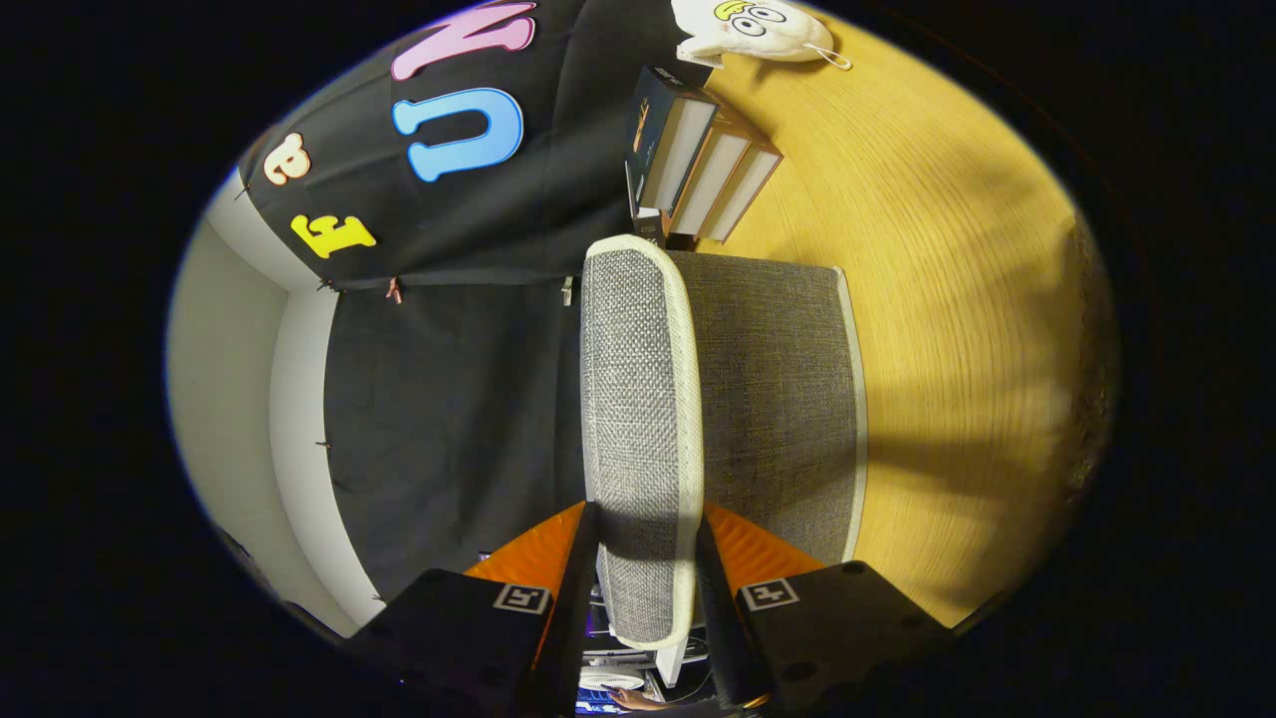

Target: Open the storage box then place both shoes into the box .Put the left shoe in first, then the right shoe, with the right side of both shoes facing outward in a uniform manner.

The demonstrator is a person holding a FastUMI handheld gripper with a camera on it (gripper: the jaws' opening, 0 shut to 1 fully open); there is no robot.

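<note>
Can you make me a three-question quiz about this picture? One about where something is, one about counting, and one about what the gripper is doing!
1. Where are the books?
A. Beyond the storage box, on the wooden table
B. Inside the box
C. Between the fingers

2. How many books stand together?
A. One
B. Three
C. Six

3. What is the gripper doing?
A. Hanging open over the bare table
B. Pinching the white plush toy
C. Its fingers close on the grey fabric lid of the box

Answers:
1 A, the books sit past the far end of the box, by the black cloth wall.
2 B, three blocks of pale pages show side by side.
3 C, the lid's edge runs between both fingers, which press its two sides, and the lid stands raised.
</note>
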